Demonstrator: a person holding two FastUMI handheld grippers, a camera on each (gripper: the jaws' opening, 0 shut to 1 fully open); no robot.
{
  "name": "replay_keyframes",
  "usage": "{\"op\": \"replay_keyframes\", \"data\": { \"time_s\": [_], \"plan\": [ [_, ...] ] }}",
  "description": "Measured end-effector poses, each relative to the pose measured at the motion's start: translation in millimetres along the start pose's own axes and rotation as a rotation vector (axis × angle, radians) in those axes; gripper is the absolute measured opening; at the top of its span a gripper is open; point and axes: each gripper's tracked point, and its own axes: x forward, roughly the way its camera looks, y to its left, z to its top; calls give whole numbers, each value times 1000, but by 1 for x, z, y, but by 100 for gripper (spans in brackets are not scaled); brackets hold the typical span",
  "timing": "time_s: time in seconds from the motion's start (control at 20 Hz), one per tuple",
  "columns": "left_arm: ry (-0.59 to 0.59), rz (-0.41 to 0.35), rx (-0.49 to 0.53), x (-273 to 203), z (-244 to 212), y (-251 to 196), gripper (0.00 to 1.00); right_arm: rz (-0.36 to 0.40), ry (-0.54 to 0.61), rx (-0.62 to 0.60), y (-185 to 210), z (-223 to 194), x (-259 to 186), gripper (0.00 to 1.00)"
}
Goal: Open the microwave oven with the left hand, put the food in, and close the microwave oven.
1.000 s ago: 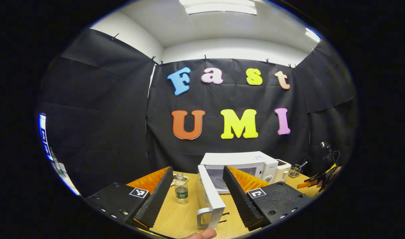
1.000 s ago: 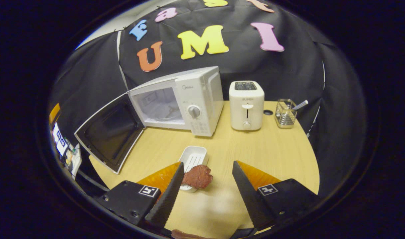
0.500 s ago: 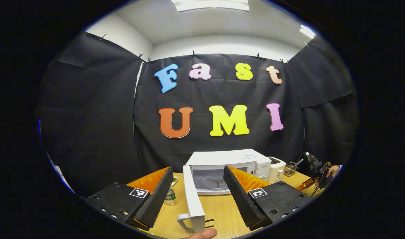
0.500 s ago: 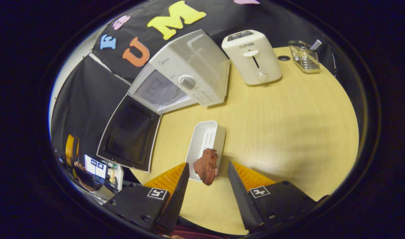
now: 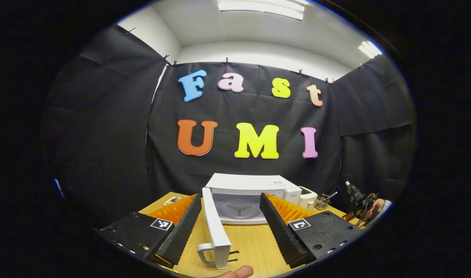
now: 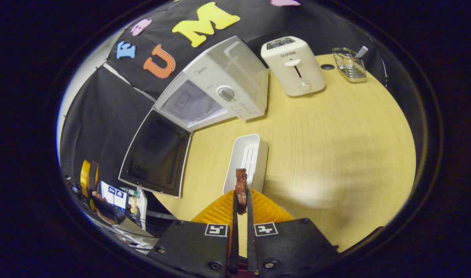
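The white microwave (image 5: 254, 188) (image 6: 224, 90) stands at the back of the round wooden table with its door (image 5: 214, 227) (image 6: 156, 152) swung wide open. My left gripper (image 5: 229, 216) is open, its fingers on either side of the door's edge and handle (image 5: 205, 253) without touching them. A reddish-brown piece of meat (image 6: 241, 184) is pinched between the fingers of my right gripper (image 6: 241, 199), which is shut on it just above the near end of a white tray (image 6: 248, 160).
A white toaster (image 6: 293, 65) and a wire cutlery holder (image 6: 345, 63) stand to the right of the microwave. The wooden table (image 6: 336, 135) has bare room at the right. A person's hand with the other gripper (image 5: 365, 204) shows at the far right in the left gripper view.
My right gripper closed on the meat, which now stands on edge between the fingers. The left gripper drew back a little from the open door.
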Motion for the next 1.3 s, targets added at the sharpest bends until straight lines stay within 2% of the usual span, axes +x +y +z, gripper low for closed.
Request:
{"op": "replay_keyframes", "data": {
  "time_s": [0.3,0.35,0.4,0.5,0.7,0.95,1.05,1.3],
  "plan": [
    [-18,1,-42,-24,-3,20,92,-143,-152,-273,43,-1,-25,7],
    [-23,-3,-46,-28,-2,22,92,-161,-181,-306,52,0,-28,0],
    [-26,-15,-46,-32,-1,24,92,-178,-210,-335,62,0,-30,7],
    [-19,-29,-40,-38,-5,26,92,-189,-276,-398,86,6,-28,7],
    [12,6,-3,-52,-13,44,92,-240,-439,-532,121,25,-10,7],
    [25,-7,32,-58,-20,42,92,-213,-619,-591,166,53,30,7],
    [30,-25,26,-59,-23,36,92,-238,-684,-614,173,68,44,7],
    [44,-86,-21,-59,-36,18,92,-210,-743,-592,200,100,101,7]
  ]
}}
